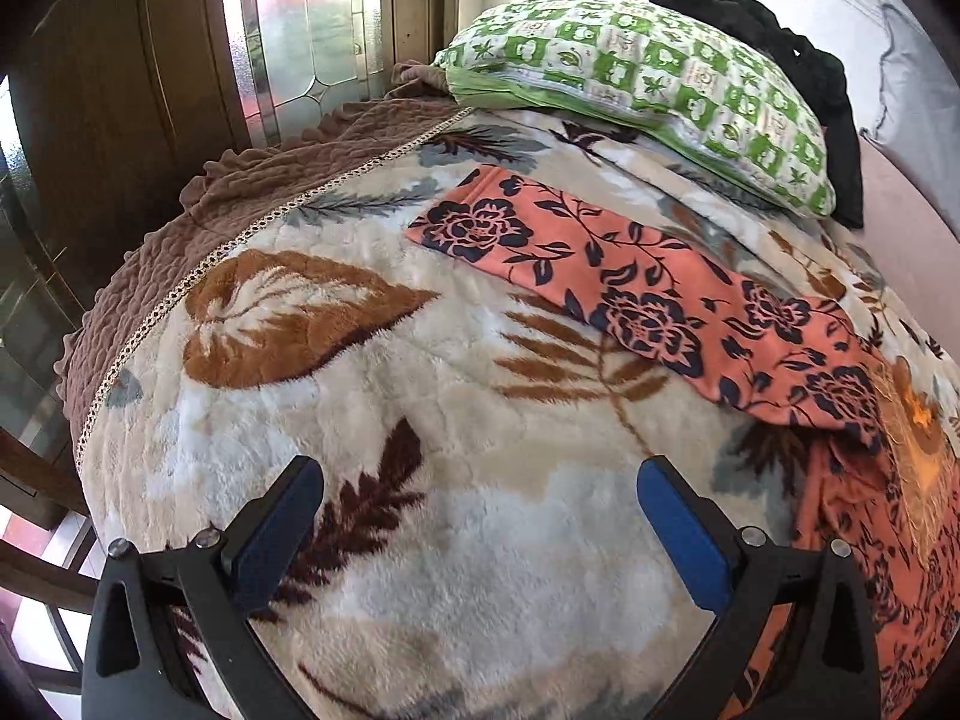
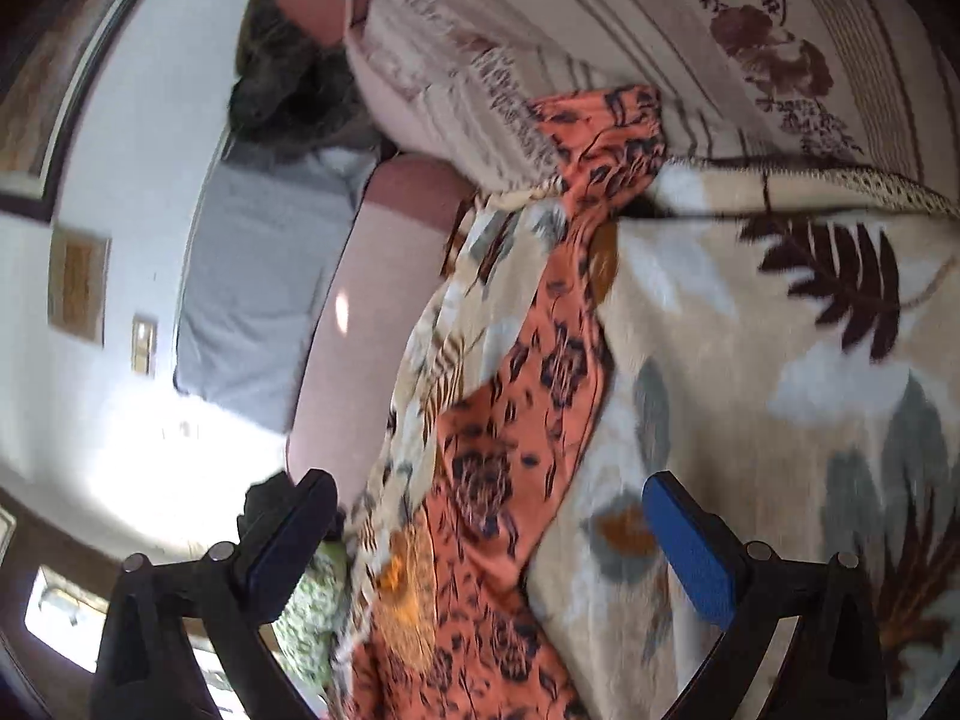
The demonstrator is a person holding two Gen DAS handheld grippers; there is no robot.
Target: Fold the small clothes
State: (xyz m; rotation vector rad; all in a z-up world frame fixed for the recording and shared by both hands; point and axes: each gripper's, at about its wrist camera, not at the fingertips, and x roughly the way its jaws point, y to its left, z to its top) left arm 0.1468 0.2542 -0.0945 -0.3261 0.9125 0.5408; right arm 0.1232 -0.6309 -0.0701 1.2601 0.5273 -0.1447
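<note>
Orange flowered cloth lies stretched across the leaf-print blanket, ahead and to the right of the left gripper, whose blue pads stand wide apart over bare blanket, holding nothing. Green pillow sits farther ahead. Right gripper is spread open too, with the cloth running between its fingers, ungripped

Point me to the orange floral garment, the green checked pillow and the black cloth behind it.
orange floral garment (image 1: 648,294), left wrist view, on the flat middle of the fabric.
green checked pillow (image 1: 660,78), left wrist view, on its top face.
black cloth (image 1: 822,78), left wrist view, on the bunched part behind the pillow.
</note>
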